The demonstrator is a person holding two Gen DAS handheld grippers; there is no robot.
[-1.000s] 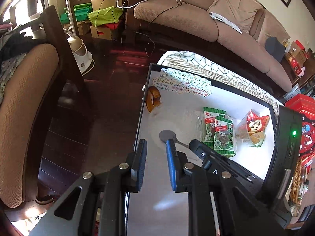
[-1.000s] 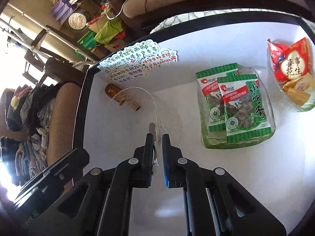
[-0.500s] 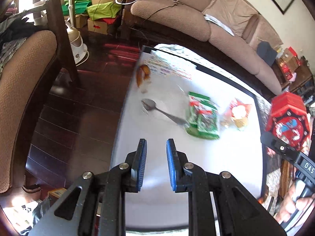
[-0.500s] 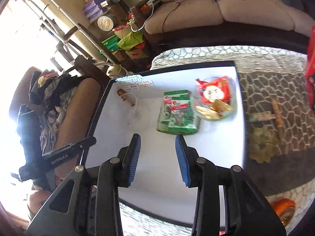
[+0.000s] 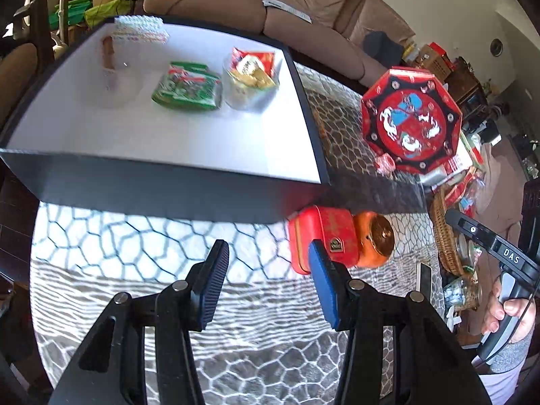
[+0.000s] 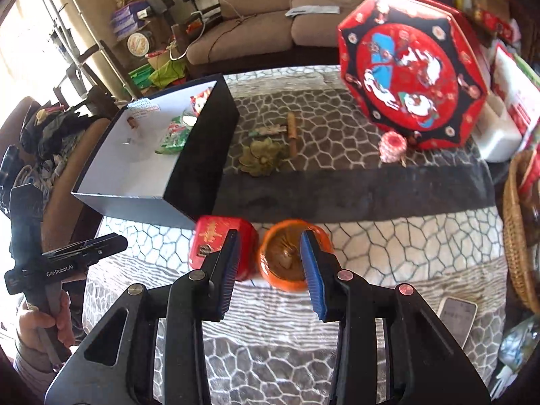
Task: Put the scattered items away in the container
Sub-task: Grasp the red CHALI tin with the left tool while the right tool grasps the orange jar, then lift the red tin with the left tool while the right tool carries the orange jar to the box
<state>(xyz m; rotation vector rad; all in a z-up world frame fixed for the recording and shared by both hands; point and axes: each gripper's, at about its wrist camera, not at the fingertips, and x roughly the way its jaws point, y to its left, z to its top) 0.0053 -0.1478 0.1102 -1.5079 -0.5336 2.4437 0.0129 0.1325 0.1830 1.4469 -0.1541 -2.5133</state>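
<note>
Red tin (image 6: pixel 221 241): sits on the patterned table (image 6: pixel 388 236) just outside the box, touching the orange jar (image 6: pixel 292 256); the right gripper's finger covers part of it.
Box (image 5: pixel 162 189): dark outside, white inside, holds green snack packs (image 5: pixel 187 86) and a red snack bag (image 5: pixel 253 67); its clear cup is too blurry to read.
Left gripper (image 5: pixel 266 281): empty, jaws just spread apart.
Right gripper (image 6: pixel 270 271): released, nothing pinched, jar behind the gap.
Changed: both pulled back from inside the box.
</note>
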